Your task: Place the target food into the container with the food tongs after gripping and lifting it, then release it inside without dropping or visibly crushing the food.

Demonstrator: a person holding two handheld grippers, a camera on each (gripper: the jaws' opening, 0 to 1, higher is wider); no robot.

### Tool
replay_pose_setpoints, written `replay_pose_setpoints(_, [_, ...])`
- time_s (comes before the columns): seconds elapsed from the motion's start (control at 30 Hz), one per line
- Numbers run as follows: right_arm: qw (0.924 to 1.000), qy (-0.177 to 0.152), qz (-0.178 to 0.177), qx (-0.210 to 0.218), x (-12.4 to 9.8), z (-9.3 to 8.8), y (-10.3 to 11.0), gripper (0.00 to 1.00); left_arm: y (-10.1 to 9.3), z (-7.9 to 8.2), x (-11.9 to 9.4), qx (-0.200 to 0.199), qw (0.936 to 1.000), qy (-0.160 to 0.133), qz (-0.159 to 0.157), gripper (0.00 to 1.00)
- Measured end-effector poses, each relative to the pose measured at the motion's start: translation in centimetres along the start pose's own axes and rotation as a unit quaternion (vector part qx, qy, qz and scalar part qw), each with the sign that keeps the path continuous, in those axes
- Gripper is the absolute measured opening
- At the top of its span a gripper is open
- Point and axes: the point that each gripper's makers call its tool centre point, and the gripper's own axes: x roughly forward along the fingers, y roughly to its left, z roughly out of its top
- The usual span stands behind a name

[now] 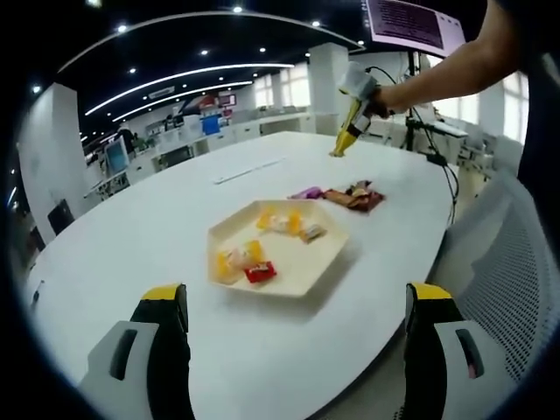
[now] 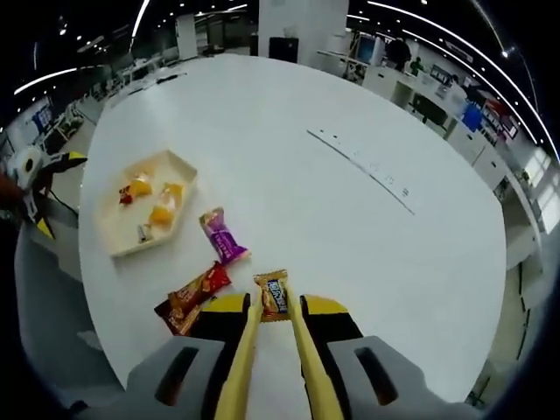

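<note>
White table [image 1: 289, 350] in open-plan office

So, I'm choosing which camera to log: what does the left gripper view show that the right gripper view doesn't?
Left gripper view: a person's bare arm carrying the right claw, and a purple-lit monitor. Right gripper view: a small orange-wrapped snack between the yellow tongs. Both: those tongs, cream hexagonal tray of sweets, purple packet, red-brown packet.
</note>
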Motion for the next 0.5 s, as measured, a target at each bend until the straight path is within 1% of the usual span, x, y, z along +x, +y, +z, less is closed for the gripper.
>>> replay_pose_setpoints(0.2, [1.0000, -0.005, 0.001, -0.001, -0.1, 1.2, 0.9, 0.21, -0.1, 0.1, 0.0, 0.000, 1.0000, -0.004, -0.001, 1.00])
replay_pose_setpoints(0.3, [0.9999, -0.011, 0.004, -0.003, -0.1, 2.1, 1.5, 0.21, 0.0, 0.2, 0.0, 0.001, 1.0000, -0.005, -0.001, 1.00])
replay_pose_setpoints(0.5, [0.9996, -0.028, 0.010, -0.005, -0.1, 4.4, 3.5, 0.21, 0.2, 0.3, -0.1, -0.002, 0.9999, -0.010, 0.003, 1.00])
